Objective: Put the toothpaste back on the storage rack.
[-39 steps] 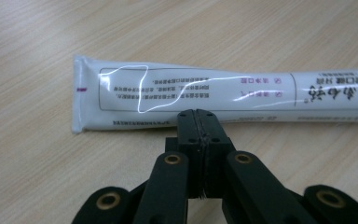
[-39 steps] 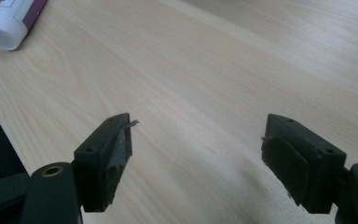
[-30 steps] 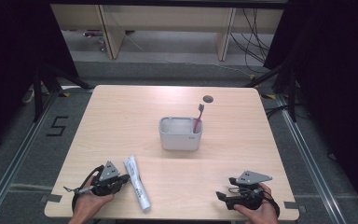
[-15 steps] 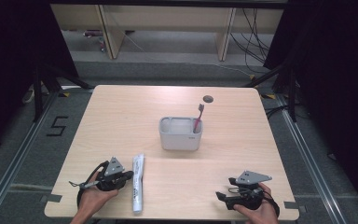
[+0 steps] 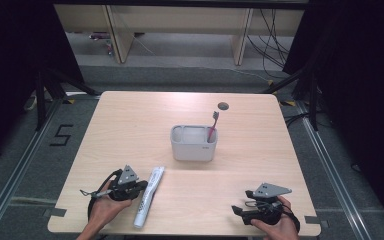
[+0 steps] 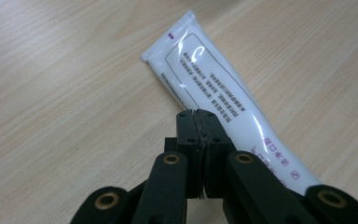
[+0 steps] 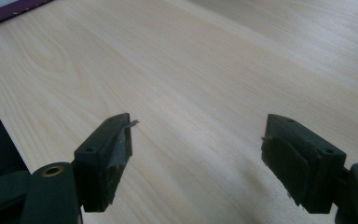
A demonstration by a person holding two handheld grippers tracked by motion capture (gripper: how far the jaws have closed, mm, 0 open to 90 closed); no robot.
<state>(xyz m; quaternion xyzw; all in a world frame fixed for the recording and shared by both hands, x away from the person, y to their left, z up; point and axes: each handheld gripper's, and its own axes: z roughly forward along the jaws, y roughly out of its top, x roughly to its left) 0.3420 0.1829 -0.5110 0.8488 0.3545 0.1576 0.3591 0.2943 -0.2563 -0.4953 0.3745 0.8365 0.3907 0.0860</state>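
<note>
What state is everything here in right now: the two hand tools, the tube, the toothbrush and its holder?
Left tool: jaws shut, empty, beside the tube.
Right tool: jaws open, empty.
White tube: lying flat on the table.
Toothbrush: standing tilted in the holder's right compartment.
Grey holder: upright, left compartment looks empty.

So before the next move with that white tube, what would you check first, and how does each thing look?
1. Left tool closed, nothing between its jaws: ok.
2. Left tool's tip beside the white tube; touching it: cannot tell.
3. White tube lying flat on the table: ok.
4. Right tool open, nothing between its jaws: ok.
5. Grey holder upright, red toothbrush in its right compartment: ok.
6. Left compartment free: cannot tell.
</note>
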